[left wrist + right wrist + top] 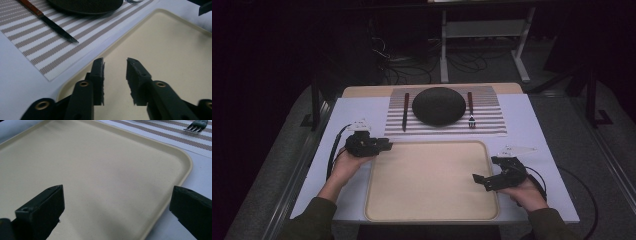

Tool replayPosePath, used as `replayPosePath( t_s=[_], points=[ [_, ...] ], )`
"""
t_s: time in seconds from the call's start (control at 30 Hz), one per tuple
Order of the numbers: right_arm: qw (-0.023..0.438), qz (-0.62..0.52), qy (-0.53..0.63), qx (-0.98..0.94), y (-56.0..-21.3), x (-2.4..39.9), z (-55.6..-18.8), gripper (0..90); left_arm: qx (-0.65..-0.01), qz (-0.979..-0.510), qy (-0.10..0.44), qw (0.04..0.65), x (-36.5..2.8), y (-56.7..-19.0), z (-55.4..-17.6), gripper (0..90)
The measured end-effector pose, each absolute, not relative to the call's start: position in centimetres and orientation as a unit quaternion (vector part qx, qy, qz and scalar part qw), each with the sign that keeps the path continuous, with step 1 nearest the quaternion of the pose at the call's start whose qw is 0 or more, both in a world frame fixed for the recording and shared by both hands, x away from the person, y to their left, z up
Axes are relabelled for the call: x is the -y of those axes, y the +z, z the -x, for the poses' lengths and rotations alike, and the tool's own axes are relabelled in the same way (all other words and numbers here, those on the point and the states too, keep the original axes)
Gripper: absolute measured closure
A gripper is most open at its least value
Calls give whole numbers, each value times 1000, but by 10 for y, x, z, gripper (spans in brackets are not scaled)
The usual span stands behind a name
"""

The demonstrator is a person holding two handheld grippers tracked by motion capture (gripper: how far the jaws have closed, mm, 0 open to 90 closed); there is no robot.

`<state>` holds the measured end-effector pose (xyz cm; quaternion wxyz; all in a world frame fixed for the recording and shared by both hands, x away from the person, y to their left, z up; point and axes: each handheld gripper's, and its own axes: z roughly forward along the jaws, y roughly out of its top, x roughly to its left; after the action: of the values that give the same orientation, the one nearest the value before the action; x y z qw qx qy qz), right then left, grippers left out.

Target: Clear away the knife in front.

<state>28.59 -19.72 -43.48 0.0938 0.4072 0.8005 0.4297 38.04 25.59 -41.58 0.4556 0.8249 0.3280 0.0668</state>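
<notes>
White worktop [522, 125] carries beige tray [432, 212], bare. Left claw [115, 75] over tray's far-left corner, gap narrow, nothing between. Right claw [116, 207] at tray's right edge, spread wide, empty. Beyond tray: striped placemat [492, 117], dark bowl [438, 105], knife [405, 111], fork [471, 110].

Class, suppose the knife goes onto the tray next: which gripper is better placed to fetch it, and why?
Probably the left gripper: it sits at the tray's near-left corner, on the knife's side of the placemat. The right gripper is across the tray, nearer the fork.
</notes>
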Motion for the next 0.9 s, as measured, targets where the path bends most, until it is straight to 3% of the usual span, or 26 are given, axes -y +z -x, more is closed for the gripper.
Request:
replayPosePath(
  t_s=[0.33, 0.9],
  points=[
    [91, -407, 431, -800, -435, 197, -286, 0, -324, -831, 80, 445, -242, -412, -398, 900],
    [88, -408, 434, -799, -435, 197, -286, 0, -318, -842, 82, 428, -213, -425, -435, 900]
  ],
)
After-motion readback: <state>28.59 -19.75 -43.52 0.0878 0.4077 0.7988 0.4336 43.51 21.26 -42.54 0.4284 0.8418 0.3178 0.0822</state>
